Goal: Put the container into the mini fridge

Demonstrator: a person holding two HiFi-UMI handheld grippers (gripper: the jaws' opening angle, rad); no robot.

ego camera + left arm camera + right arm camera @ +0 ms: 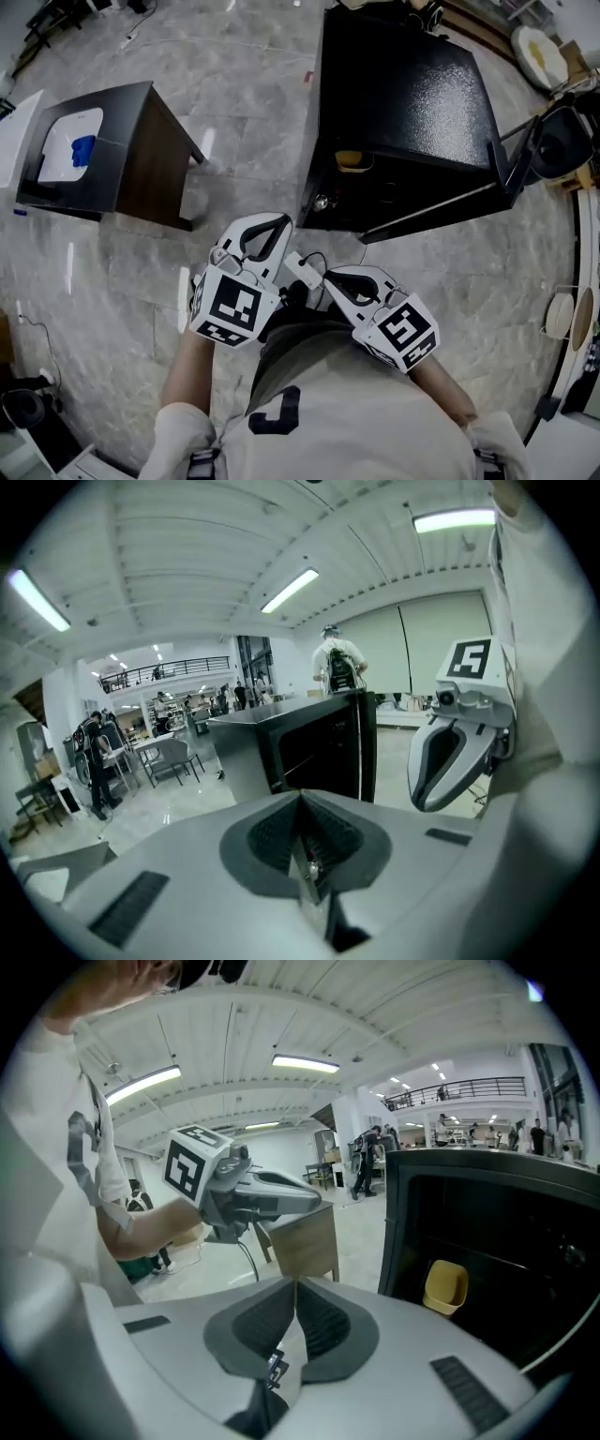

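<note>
**Container in the open fridge, both tongs shut and empty**

You hold both grippers close in front of your body over the marble floor (234,84). The left gripper (272,225) has its jaws pressed together with nothing between them, and the right gripper (336,278) just beside it is likewise closed on nothing. The yellow container (349,161) stands inside the black mini fridge (403,84) at your 1 o'clock, near the left side of the opening, well apart from both tools. The fridge door (441,208) hangs open toward 3 o'clock. In the right gripper view the container (444,1286) shows at 3 o'clock of the closed jaws. A dark side table (141,159) stands at 10 o'clock, bearing a white sheet (70,141).
</note>
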